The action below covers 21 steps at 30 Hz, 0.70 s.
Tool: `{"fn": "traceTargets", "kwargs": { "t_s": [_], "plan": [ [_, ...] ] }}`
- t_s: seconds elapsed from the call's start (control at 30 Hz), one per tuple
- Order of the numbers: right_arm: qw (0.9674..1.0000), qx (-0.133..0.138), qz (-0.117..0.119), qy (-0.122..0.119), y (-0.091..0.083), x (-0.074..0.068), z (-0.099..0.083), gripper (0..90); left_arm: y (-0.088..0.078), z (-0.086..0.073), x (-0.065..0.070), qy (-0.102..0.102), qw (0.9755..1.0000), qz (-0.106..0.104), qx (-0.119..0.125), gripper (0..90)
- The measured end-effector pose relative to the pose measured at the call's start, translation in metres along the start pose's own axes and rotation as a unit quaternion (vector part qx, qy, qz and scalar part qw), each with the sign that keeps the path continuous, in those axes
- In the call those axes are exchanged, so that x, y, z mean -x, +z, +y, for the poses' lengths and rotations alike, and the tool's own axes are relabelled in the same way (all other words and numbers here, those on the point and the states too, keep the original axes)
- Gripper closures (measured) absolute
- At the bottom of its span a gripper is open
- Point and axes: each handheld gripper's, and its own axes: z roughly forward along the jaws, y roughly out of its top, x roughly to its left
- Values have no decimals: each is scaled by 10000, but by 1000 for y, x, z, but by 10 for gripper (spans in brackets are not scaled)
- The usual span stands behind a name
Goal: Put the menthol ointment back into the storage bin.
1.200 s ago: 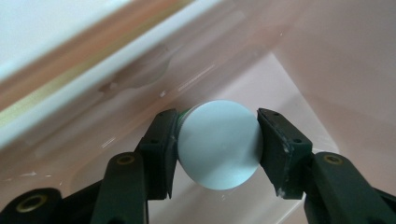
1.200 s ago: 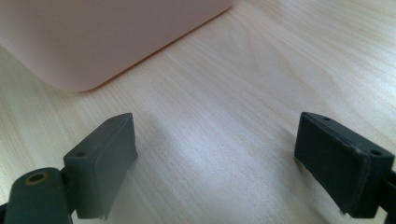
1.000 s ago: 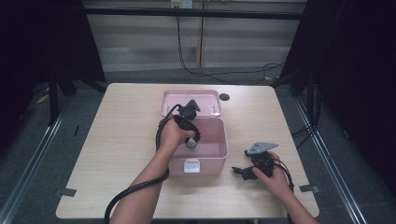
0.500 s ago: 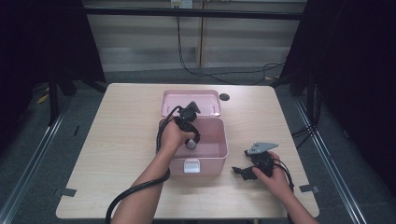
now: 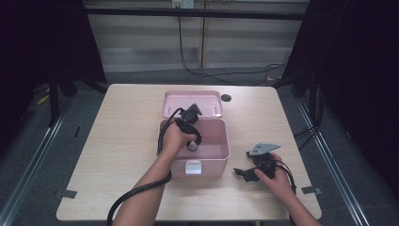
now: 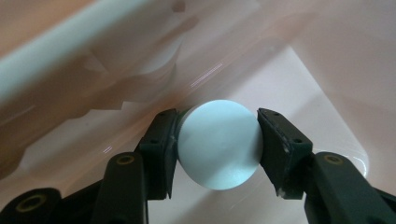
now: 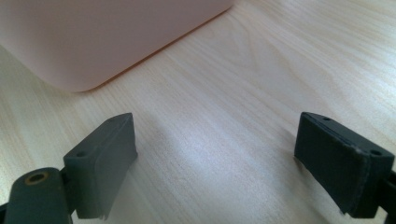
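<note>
Left gripper (image 5: 189, 141) is down inside the open pink box (image 5: 221, 155), mid-table, lid tipped back behind it. In the left gripper view its two black pads are clamped on either side of a pale round disc (image 6: 218, 143), flat face toward the cam, held just above the box's pink floor, near an inside wall. White latch (image 5: 193, 166) sits on the box front. Right gripper (image 5: 247, 173) rests on the wooden table (image 5: 117, 132) just beside the box's front-right corner, grey plate on top; right gripper view shows its jaws spread wide w/ nothing but bare tabletop between them, box corner just ahead.
</note>
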Motion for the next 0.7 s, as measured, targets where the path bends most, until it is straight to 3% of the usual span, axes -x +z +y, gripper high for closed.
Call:
{"fn": "traceTargets", "kwargs": {
  "t_s": [0.7],
  "plan": [
    [10000, -12, -3, 17, 0, 0, 0, 117, 0, -3, -3, 48, 10000, 15, 84, 471]
  ]
}}
